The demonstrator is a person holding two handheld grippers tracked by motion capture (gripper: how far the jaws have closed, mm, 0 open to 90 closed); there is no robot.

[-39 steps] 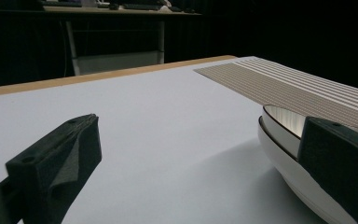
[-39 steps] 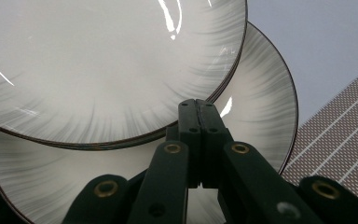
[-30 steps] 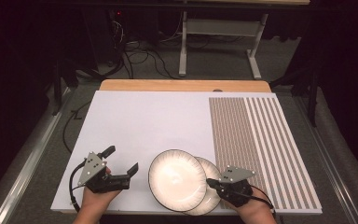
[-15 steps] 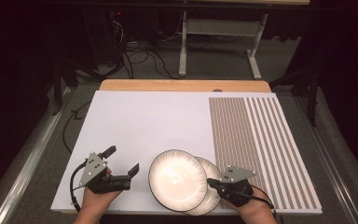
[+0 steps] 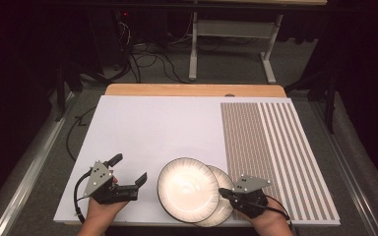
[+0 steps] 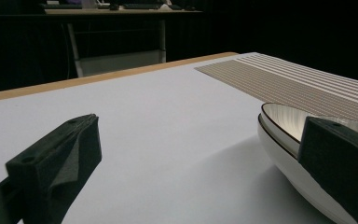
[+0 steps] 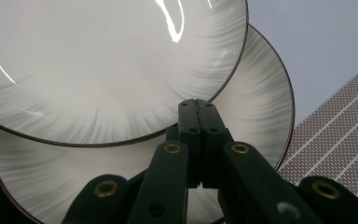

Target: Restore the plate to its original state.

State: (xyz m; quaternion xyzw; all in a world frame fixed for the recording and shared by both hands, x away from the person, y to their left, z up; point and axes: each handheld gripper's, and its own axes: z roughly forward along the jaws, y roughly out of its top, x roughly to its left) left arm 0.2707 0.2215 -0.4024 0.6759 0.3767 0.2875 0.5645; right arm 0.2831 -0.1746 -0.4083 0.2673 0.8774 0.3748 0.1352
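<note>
**Two stacked plates, both hands at rest**

Nothing has shifted since the earlier high pictures: both hands and both plates sit where they were, so the work looks paused before any lift or separation.

High view: the left tongs (image 5: 128, 172) stand open and empty, just left of the upper plate (image 5: 187, 189). That plate overlaps the lower plate (image 5: 226, 196), which peeks out toward the right tongs (image 5: 224, 192). Those reach onto the lower plate's near rim, at the front edge of the white worktop (image 5: 167, 128).

Left gripper view: the jaws stand wide apart with bare worktop (image 6: 158, 140) between them; the stacked plates' edge (image 6: 279, 140) lies beside the right-hand jaw, not touched as far as I can tell.

Right gripper view: the right tongs (image 7: 196, 112) are closed, jaws pressed together over the lower plate (image 7: 256, 102), tips at the upper plate's rim (image 7: 112, 70). Nothing shows between them, so I judge no plate is gripped yet.
</note>
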